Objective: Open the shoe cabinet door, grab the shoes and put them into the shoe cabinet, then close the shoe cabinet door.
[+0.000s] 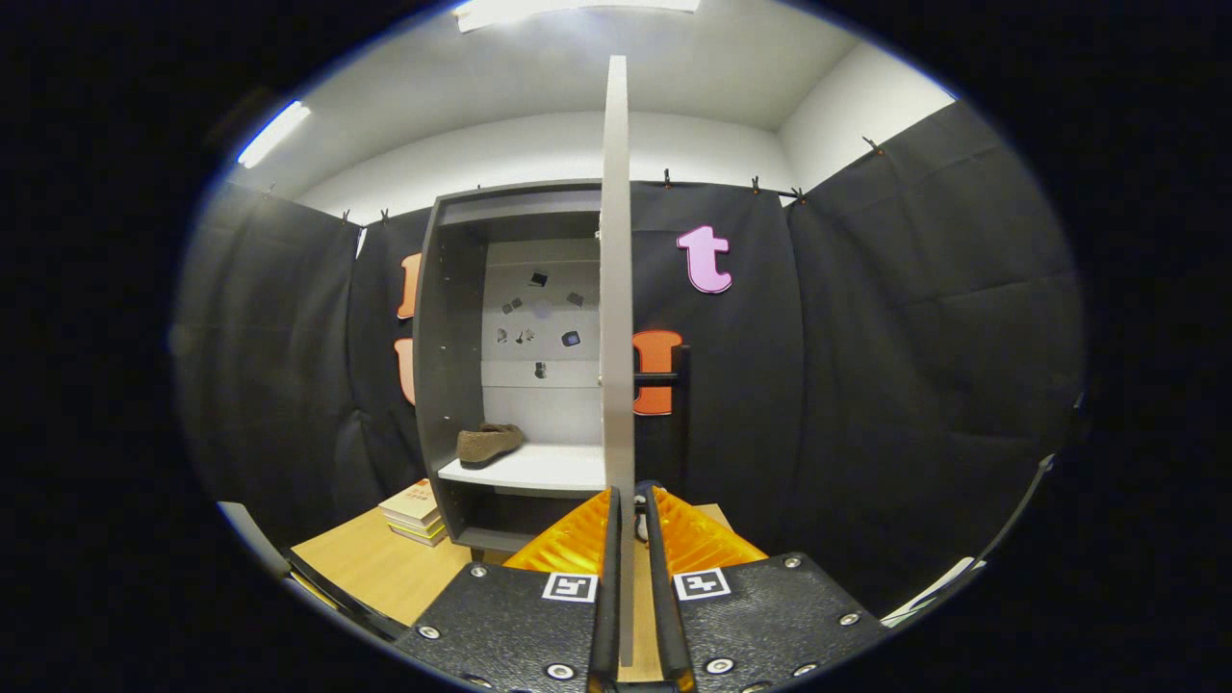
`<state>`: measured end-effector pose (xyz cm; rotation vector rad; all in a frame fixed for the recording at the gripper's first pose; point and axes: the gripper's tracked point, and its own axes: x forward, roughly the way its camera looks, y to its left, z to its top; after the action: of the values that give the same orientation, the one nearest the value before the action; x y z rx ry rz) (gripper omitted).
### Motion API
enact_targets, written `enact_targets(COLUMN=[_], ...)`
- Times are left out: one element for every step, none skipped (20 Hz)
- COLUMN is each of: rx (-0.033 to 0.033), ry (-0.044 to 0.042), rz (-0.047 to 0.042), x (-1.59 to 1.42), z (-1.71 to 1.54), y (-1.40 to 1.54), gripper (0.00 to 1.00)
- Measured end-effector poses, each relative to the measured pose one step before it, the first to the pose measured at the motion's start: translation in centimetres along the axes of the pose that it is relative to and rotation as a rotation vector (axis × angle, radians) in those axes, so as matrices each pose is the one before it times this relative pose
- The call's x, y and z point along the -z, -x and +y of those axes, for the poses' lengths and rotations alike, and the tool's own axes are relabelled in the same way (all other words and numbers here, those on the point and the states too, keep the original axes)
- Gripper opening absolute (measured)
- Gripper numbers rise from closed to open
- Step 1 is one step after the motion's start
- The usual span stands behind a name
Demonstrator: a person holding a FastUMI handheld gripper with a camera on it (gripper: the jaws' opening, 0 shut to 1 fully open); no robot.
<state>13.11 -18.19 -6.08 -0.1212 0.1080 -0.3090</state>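
Observation:
The grey shoe cabinet (452, 318) stands on the table with its door (616, 289) swung wide open, so I see the door edge-on as a tall pale strip. A black handle (664, 377) sticks out on the door's right face. One brown shoe (489, 443) lies on the white shelf (539, 470) inside, near the left wall. My gripper (632, 520) straddles the door's lower edge. The left orange finger (573, 539) lies against the door, and a narrow gap shows between the door and the right finger (698, 539).
A short stack of books (416, 510) lies on the wooden table (375, 568) just left of the cabinet's base. Small dark markers dot the cabinet's back panel (539, 308). Black cloth walls close in behind and to both sides.

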Motion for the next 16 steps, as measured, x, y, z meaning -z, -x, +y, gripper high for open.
enact_targets(rx=[-0.00412, -0.00931, -0.01512, -0.01462, -0.01518, -0.02009, -0.02337, -0.01883, -0.01107, -0.00446, -0.00933, -0.00991, -0.0037, 0.00006, -0.00516, -0.00041], ry=[0.01125, 0.0081, 0.00337, 0.00269, 0.00229, 0.00307, 0.00019, -0.00293, -0.00324, -0.00218, -0.00259, -0.00376, 0.00069, 0.00396, 0.00117, -0.00228], rz=[0.00201, -0.00138, 0.00142, -0.00024, -0.00297, -0.00245, 0.0049, 0.00488, 0.00653, 0.00936, 0.01174, 0.01148, 0.01034, 0.01278, 0.01044, 0.01183], x=[0.223, 0.087, 0.048, 0.084, 0.031, 0.134, 0.391, 0.296, 0.28, 0.41, 0.461, 0.467, 0.525, 0.616, 0.614, 0.652], z=[0.345, 0.574, 0.893, 0.994, 1.074, 1.258, 1.339, 1.275, 0.989, 0.891, 0.973, 0.988, 0.938, 0.752, 0.82, 0.577], y=[0.128, 0.196, 0.13, 0.117, 0.009, -0.063, -0.157, -0.229, -0.445, -0.294, -0.384, -0.266, -0.462, -0.5, -0.558, -0.507], gripper=[0.15, 0.15, 0.15, 0.15, 0.15, 0.15, 0.15, 0.15, 0.15, 0.15, 0.16, 0.18, 0.2, 0.24, 0.27, 0.3])
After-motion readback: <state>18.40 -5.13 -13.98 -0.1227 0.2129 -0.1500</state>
